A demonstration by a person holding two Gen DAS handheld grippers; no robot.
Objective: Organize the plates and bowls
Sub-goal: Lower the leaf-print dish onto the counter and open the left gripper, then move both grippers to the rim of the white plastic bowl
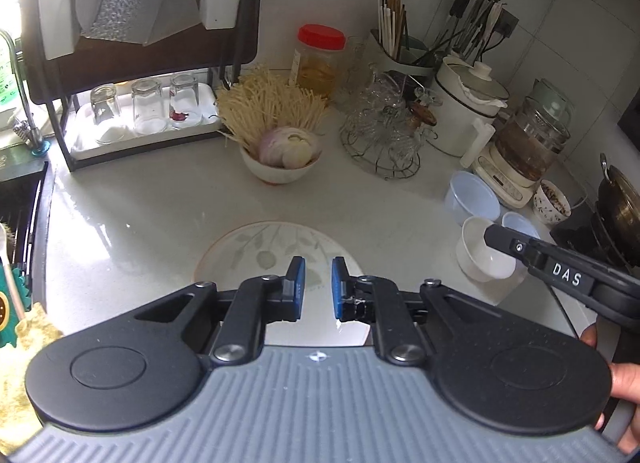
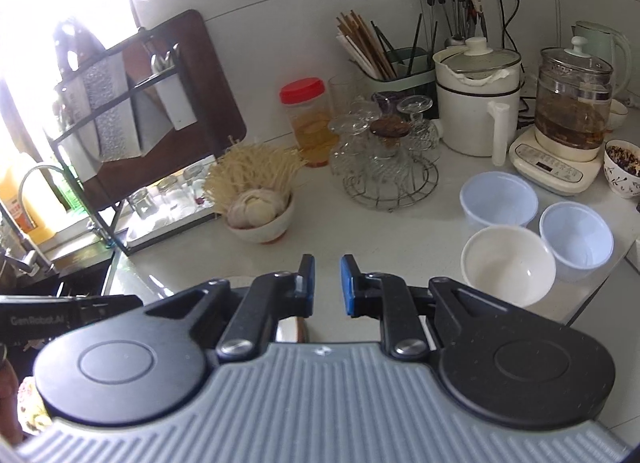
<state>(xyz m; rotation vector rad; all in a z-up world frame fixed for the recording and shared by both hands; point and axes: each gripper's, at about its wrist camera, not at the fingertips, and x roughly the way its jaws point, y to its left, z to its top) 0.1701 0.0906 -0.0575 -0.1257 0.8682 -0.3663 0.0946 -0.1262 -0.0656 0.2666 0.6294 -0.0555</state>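
Observation:
A leaf-patterned plate (image 1: 256, 251) lies on the white counter, straight under my left gripper (image 1: 319, 277), which is open and empty above its near half. A white bowl (image 2: 508, 265) stands at the right with two pale blue bowls (image 2: 498, 197) (image 2: 576, 239) behind it. My right gripper (image 2: 327, 279) is open and empty, left of the white bowl. In the left wrist view the right gripper's body (image 1: 560, 273) reaches over the white bowl (image 1: 486, 255). A bowl of onion and noodles (image 1: 282, 159) stands further back.
A dark dish rack (image 1: 132, 63) with upturned glasses stands at the back left beside the sink (image 1: 20, 191). A wire stand of glassware (image 1: 384, 131), a red-lidded jar (image 1: 318, 61), a white pot (image 1: 466, 111), a kettle (image 2: 572, 111) and a wok (image 1: 620, 203) crowd the back and right.

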